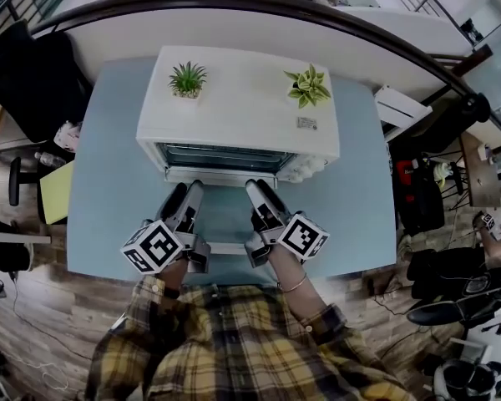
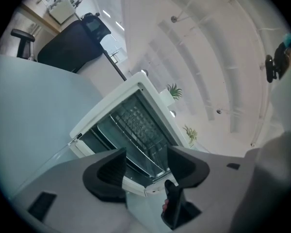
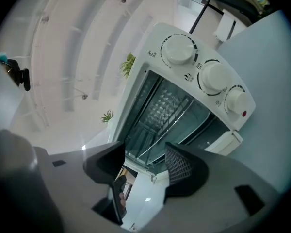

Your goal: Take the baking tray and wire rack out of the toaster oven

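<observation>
Both claws, the left gripper (image 1: pixel 186 190) and the right gripper (image 1: pixel 260 188), stand spread and empty over the lowered door (image 1: pixel 221 176) of the white toaster oven (image 1: pixel 234 107), inside which the wire rack (image 2: pixel 137 123) sits above the baking tray (image 2: pixel 108 133), with two small plants (image 1: pixel 187 80) on top.

white toaster oven (image 1: pixel 242 111), pale blue table (image 1: pixel 108 199), yellow plaid shirt (image 1: pixel 234 345)
</observation>
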The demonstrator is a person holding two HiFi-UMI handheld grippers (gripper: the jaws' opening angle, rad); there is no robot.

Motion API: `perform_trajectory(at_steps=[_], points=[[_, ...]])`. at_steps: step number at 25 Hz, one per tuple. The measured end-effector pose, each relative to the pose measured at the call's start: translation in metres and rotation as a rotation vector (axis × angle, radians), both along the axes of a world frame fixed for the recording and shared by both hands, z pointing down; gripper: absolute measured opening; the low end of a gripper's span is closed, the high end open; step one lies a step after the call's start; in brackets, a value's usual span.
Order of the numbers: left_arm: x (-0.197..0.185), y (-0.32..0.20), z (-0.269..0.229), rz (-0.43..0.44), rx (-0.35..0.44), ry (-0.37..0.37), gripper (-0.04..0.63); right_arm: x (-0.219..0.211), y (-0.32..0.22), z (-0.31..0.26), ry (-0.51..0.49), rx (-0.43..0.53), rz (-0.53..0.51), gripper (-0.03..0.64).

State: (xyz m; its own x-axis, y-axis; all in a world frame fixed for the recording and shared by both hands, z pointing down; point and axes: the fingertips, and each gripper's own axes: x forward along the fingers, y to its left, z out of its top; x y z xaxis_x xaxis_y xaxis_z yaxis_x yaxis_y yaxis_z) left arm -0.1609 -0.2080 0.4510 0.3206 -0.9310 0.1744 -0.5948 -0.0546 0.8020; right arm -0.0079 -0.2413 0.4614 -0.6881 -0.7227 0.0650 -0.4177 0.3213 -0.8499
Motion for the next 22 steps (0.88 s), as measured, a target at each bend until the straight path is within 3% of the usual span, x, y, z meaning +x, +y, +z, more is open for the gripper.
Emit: perform_trajectory(at_steps=[4, 10, 22], points=[[-0.004, -0.011, 0.006, -0.024, 0.000, 0.058, 0.249, -0.002, -0.013, 0.011, 0.011, -0.037, 0.058, 0.249], [-0.013, -0.028, 0.018, -0.079, 0.022, 0.145, 0.249, -0.003, -0.035, 0.022, -0.083, -0.059, 0.163, 0.241], [-0.022, -0.068, 0.057, -0.110, 0.016, 0.245, 0.233, -0.004, -0.071, 0.048, -0.150, -0.097, 0.275, 0.209]])
